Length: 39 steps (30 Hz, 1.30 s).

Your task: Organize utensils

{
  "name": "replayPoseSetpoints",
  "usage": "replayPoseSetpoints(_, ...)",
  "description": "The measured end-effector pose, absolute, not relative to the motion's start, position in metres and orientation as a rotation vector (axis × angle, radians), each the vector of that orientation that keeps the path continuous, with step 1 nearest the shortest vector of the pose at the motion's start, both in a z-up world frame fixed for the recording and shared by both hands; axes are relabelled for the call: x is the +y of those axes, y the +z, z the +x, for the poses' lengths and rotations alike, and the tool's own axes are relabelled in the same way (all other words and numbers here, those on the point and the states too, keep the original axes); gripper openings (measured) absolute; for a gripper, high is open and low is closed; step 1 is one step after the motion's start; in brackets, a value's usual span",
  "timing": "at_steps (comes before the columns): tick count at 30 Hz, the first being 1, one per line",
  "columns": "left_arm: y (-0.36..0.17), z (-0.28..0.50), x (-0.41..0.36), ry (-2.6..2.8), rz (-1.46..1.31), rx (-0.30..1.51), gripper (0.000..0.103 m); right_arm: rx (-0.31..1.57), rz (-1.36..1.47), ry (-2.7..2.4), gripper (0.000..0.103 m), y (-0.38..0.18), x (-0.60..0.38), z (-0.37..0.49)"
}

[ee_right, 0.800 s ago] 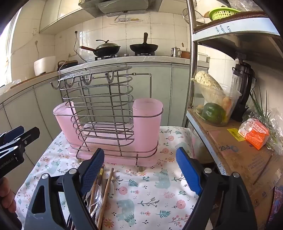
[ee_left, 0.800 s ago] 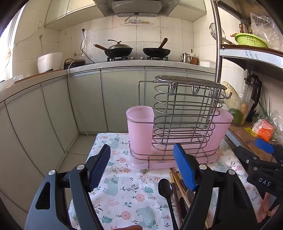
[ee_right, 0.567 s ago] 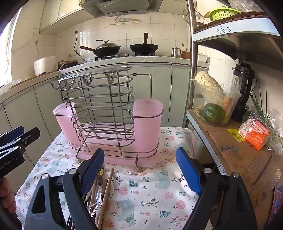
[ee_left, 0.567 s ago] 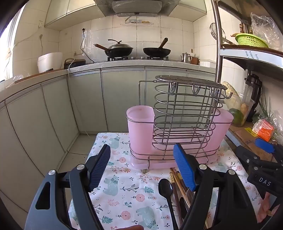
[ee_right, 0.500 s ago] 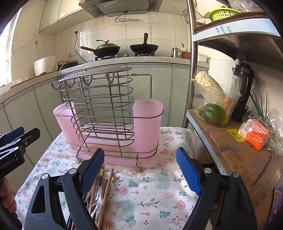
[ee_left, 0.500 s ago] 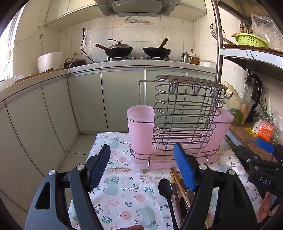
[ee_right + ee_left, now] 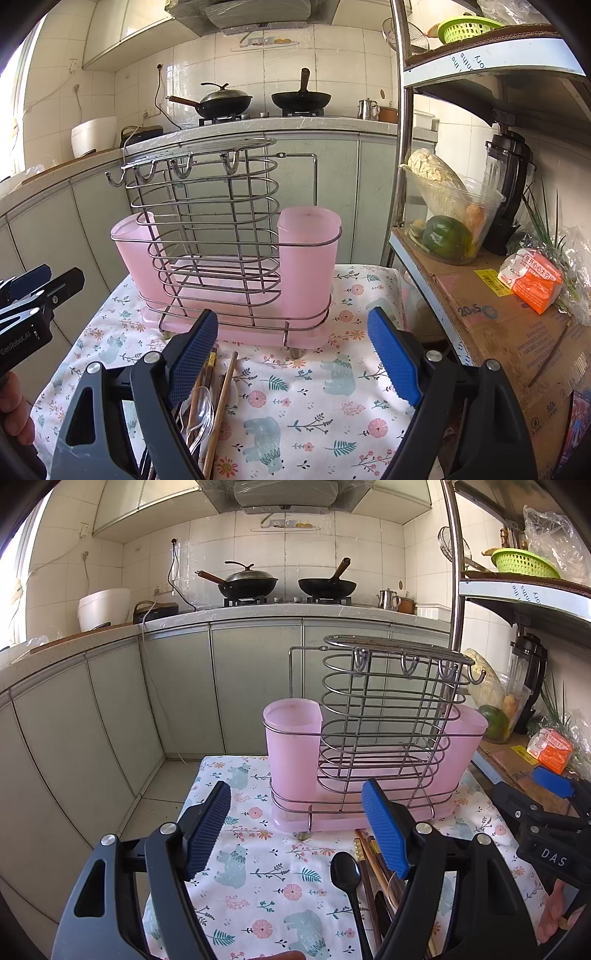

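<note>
Left gripper [image 7: 295,830] and right gripper [image 7: 291,354], each with 2 blue pads spread wide and nothing between them, above a floral tablecloth [image 7: 314,398]. Utensil rack [image 7: 221,240], wire frame with 2 pink cups, stands upright at the cloth's far end. Black spoon [image 7: 345,867], chopsticks [image 7: 221,391] and apparently a clear spoon [image 7: 201,410] lie just before it.

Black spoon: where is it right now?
In the left wrist view, the black spoon lies on the floral cloth, in front of the pink utensil rack and just left of the chopsticks.
</note>
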<state>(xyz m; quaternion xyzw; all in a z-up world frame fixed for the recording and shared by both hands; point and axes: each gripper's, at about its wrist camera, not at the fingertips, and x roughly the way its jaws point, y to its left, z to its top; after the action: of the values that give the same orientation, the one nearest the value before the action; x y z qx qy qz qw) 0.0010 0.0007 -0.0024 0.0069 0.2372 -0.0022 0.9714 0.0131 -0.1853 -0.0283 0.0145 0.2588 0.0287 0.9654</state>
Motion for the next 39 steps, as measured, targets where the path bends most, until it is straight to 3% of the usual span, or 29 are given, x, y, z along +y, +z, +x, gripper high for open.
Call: replayPoseSetpoints(39,-0.0046,0.0001,-0.0013,-0.005,0.020,0.481,0.074,0.526,0.027,0.059,0.082,-0.0332,-0.1842,0.0130)
